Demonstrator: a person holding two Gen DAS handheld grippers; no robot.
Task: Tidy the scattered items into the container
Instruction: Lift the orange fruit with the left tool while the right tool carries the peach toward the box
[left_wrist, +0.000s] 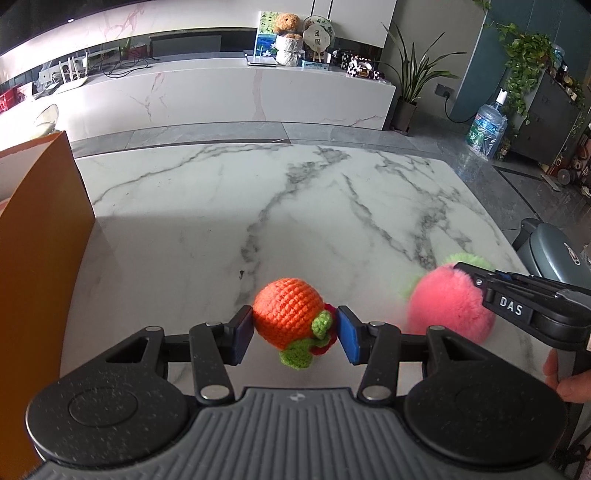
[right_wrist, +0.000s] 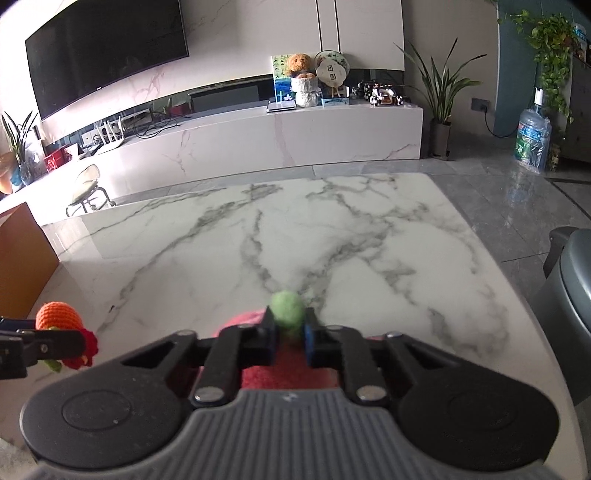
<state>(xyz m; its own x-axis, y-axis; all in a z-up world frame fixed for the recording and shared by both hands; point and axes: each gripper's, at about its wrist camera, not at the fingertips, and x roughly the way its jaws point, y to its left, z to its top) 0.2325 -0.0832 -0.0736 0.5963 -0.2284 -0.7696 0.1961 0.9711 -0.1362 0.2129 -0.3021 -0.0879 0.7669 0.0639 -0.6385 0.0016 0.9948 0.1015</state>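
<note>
Crocheted orange fruit (left_wrist: 286, 314), with green leaves and a red piece at its lower right, sits clamped between the two blue pads of the left gripper (left_wrist: 295, 334); the jaws are closed to the width of the toy and press it from both sides, near the front edge of the marble surface (left_wrist: 258, 206). In the right wrist view the same orange toy (right_wrist: 57, 315) appears at the near left, held in the dark fingers of the left gripper. To the right of it, the pink plush fruit (left_wrist: 447, 304) with a green fuzzy top lies close to the surface, though contact with it cannot be confirmed. The right gripper (right_wrist: 290, 334) is closed on the green tip (right_wrist: 287, 308) of this plush fruit, with the jaws narrowed to a small gap filled by the tip; the red-pink body shows below and behind the fingers. In the left wrist view the right gripper (left_wrist: 476, 277) enters from the right and touches the upper right of the pink plush fruit. An orange container (left_wrist: 40, 221) stands at the left edge of the surface, well apart from both toys. Farther away, beyond the surface, a long white marble cabinet (right_wrist: 295, 140) carries a teddy bear (right_wrist: 300, 66), and a dark television (right_wrist: 103, 51) hangs on the wall at far left.
</note>
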